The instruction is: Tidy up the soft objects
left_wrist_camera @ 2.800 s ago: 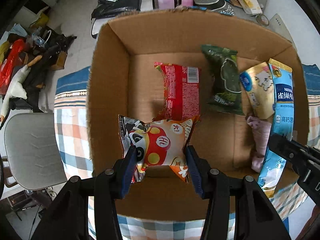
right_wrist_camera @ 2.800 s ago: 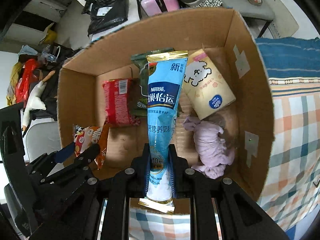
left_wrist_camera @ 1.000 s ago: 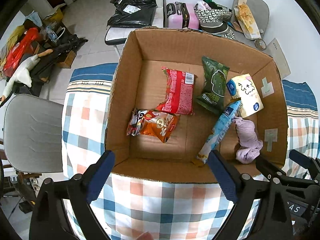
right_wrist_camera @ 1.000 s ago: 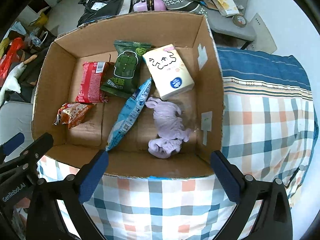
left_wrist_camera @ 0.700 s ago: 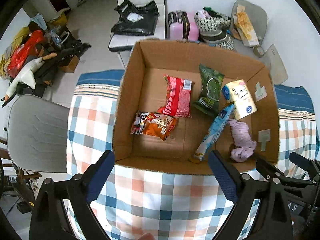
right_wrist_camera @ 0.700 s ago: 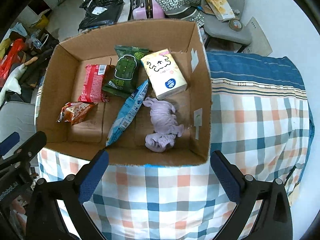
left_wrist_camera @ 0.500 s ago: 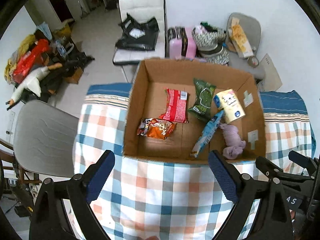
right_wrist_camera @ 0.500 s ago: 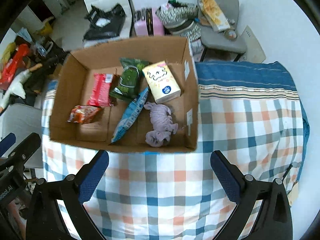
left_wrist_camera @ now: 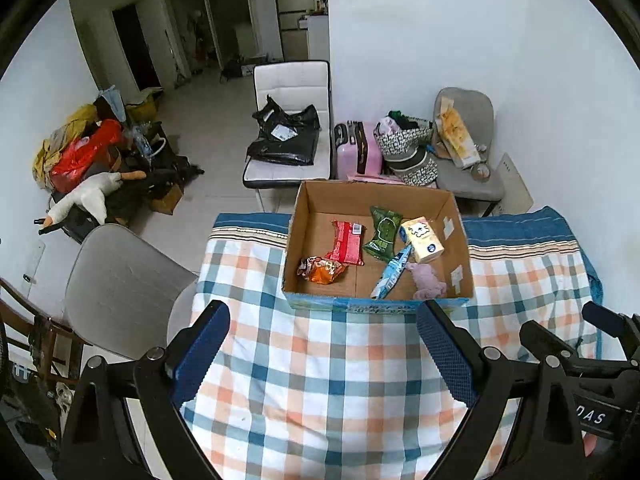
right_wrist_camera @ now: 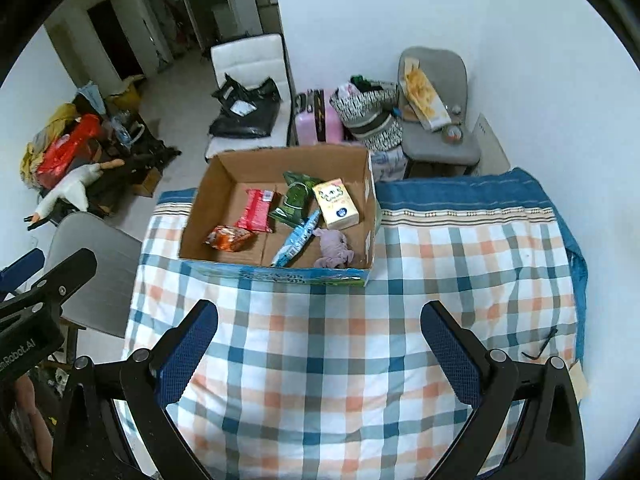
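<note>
The near half of the checked cloth-covered surface [right_wrist_camera: 320,344] lies bare from left edge to right edge, so either gripper has open passage there. At the far left part of the surface stands the open cardboard box [right_wrist_camera: 372,216], its four upright walls blocking any low approach from the sides; entry is from above only. Inside, the left part of the box floor [left_wrist_camera: 312,236] is free. The orange packet [left_wrist_camera: 320,270], red packet [left_wrist_camera: 347,243], green packet [left_wrist_camera: 383,233], blue sachet [left_wrist_camera: 391,273], tissue pack [left_wrist_camera: 423,239] and purple cloth [left_wrist_camera: 427,280] crowd the middle and right. To the right of the box the surface is open to its far right corner.
</note>
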A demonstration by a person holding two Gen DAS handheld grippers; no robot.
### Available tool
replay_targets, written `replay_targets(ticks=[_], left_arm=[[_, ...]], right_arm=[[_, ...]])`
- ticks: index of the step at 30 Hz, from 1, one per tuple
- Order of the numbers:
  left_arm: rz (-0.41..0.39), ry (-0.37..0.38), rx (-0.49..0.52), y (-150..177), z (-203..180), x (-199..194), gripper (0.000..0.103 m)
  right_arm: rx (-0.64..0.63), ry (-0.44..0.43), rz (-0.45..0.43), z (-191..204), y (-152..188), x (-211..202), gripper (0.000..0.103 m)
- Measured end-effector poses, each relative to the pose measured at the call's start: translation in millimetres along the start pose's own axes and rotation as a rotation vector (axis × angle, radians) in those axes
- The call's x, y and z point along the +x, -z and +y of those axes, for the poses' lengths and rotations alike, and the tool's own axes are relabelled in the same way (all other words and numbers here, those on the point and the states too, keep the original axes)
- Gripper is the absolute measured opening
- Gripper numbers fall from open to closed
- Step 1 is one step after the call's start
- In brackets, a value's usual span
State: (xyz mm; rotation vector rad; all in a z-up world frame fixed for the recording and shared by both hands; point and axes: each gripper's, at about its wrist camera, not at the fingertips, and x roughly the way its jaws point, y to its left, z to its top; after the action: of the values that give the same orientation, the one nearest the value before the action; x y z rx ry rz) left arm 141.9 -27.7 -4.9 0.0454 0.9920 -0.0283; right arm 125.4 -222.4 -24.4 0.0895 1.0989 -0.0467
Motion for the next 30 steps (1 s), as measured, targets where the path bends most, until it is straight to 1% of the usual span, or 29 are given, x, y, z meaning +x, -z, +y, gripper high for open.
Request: replay_targets(ticks=[6, 12, 17, 22, 25, 30], left_arm=[[-0.05, 0.026, -0.024, 11.9, 9.6, -54.5, 0.096], [-0.07, 0.01, -0.003, 23.1, 6.6, -81.6, 0.096], [-0.092, 0.016, -0.015, 30.1, 7.9, -97.8, 0.096], [-0.122, 0.0, -0.017, 33.1, 8.3, -110.3, 0.096], [-0.136, -0.008, -0.016, 32.3, 8.2, -112.3, 0.096], [-0.143, -0.007, -0.02, 31.5, 9.2, -112.6, 0.096]], right_arm=[[-0.014, -0.001, -0.074, 3.3, 23.0, -62.5, 0.103], [-0.013, -0.009, -0.124, 3.3, 35.6, -104.7, 0.103], [-0.008, -0.009, -0.147, 1.4, 38.7, -122.2, 0.103], [-0.001, -0.006, -0.174, -1.4, 38.5, -134.8, 0.103], [-0.001, 0.002, -0.188, -1.8, 35.6, -138.9, 0.103], [0.0, 0.002, -0.187, -4.3, 32.8, -138.6, 0.103]])
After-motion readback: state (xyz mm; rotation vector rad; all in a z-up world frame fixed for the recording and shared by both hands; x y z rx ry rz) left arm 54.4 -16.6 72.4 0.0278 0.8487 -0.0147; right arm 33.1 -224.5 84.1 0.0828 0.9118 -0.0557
